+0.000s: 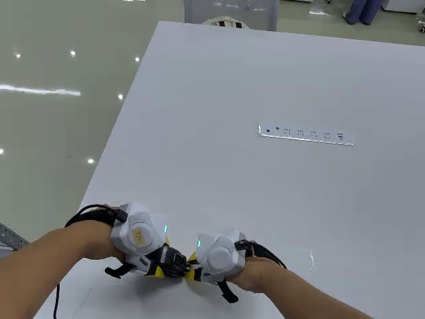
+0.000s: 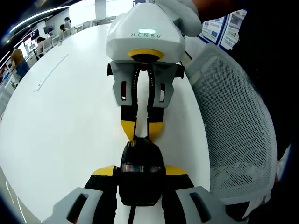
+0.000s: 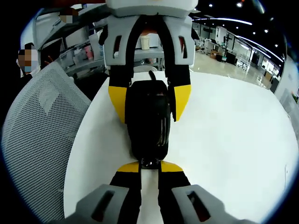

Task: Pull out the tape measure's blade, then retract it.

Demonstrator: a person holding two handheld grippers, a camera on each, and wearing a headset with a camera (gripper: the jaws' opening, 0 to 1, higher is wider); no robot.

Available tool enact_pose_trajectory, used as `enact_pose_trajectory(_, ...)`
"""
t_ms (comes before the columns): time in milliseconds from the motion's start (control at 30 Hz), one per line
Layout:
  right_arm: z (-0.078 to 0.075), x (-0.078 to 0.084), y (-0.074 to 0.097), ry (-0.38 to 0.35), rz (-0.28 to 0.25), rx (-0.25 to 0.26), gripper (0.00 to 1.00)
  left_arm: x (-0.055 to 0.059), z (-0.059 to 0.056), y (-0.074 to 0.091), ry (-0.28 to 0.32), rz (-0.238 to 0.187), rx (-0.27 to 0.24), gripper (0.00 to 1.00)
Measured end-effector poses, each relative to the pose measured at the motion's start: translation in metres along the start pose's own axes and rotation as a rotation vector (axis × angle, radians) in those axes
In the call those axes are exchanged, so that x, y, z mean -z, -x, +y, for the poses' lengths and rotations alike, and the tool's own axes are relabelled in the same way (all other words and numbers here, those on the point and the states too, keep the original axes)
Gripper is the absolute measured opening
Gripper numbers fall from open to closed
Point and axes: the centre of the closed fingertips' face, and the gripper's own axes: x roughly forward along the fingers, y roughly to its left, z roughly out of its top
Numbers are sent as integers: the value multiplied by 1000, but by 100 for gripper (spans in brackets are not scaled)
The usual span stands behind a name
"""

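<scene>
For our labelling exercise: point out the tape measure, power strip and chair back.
tape measure [image 2: 140, 172], left gripper view, black case top.
power strip [image 1: 305, 134], head view, middle of body.
chair back [image 2: 233, 121], left gripper view, white mesh.

bench: broad white table [image 1: 219, 100], plain top | on it: long white power strip [image 1: 305, 134], lying flat, sockets up, right of middle
</scene>
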Motion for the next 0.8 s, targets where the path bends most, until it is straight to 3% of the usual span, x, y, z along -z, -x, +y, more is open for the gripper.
enact_pose_trajectory(800, 1, 9, 9, -48, 16, -12, 11, -2, 0, -1, 5, -5, 5, 33)
